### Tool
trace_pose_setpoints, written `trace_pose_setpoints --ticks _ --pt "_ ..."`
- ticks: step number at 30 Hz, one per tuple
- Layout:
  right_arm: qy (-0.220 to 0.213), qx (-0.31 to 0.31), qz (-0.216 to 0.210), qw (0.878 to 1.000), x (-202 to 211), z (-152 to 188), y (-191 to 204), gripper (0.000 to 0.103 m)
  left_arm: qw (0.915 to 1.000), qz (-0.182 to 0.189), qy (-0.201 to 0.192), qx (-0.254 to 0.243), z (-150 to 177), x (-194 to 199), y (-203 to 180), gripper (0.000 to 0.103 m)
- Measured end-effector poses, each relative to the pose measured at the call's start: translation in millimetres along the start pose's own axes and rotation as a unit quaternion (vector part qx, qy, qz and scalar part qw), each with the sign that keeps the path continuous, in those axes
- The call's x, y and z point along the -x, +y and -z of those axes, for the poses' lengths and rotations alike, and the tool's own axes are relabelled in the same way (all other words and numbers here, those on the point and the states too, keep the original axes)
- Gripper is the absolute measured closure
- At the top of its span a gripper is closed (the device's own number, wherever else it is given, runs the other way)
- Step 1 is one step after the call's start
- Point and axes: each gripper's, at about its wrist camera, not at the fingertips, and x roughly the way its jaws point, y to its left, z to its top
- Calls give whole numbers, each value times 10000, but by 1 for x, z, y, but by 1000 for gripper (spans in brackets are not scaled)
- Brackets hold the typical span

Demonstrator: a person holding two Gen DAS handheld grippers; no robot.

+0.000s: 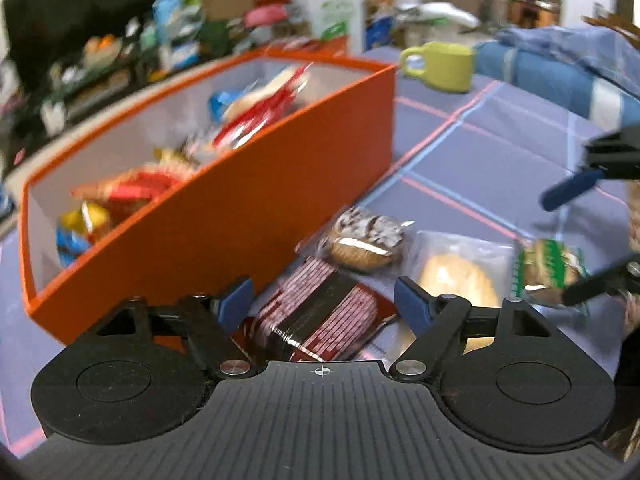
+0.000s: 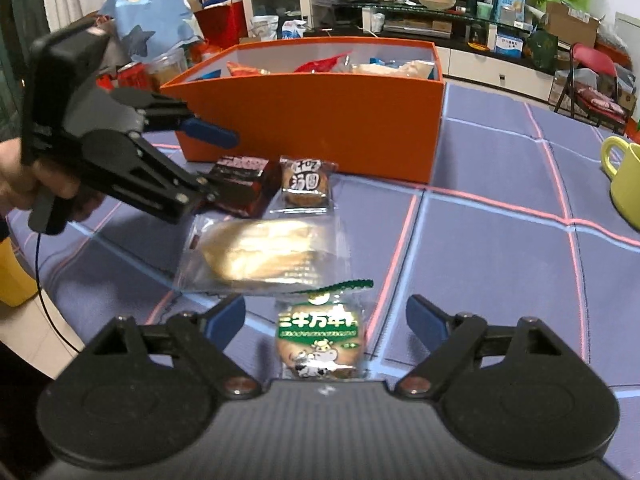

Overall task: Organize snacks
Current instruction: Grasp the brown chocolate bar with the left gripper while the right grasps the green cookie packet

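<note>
Seen from the left wrist, the left gripper [image 1: 324, 304] hangs with its jaws apart over a dark red-striped snack packet [image 1: 320, 320] that lies on the counter [image 1: 500, 152] just beside the front wall of the orange box [image 1: 280, 200]. The packet sits between the blue fingertips [image 1: 236, 302] but neither pad presses on it; its long axis runs slantwise across the gap, from lower left to upper right. Beyond it lie a round cake in clear wrap [image 1: 366, 242], a pale bun in a clear bag [image 1: 460, 284] and a green-printed biscuit [image 1: 550, 270]. The box already holds a jumble of bright wrappers.

From the right wrist, the right gripper [image 2: 326, 318] hovers with its jaws wide apart and the green-printed biscuit [image 2: 320, 340] centred between them, untouched, its serrated green seal pointing away from the camera, toward the box. The bun [image 2: 264, 256] lies crosswise just beyond, its edge under that seal. Farther off, the left gripper [image 2: 210, 164] brackets the striped packet [image 2: 240, 180] before the orange box [image 2: 312, 124]. Each hand looks nearest its own snack; closing squarely seems the next call.
</note>
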Motion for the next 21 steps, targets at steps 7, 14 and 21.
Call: trace_pose_setpoints --ticks 7,14,21 --pt "102 60 -22 9999 -7 1 4 15 9998 17 68 163 1 -8 -10 40" --pt "368 24 -32 9993 -22 4 0 31 9984 -77 337 441 9 2 -7 73" --pt "423 115 -23 9990 -24 3 5 25 9979 -159 398 478 19 9 -10 72"
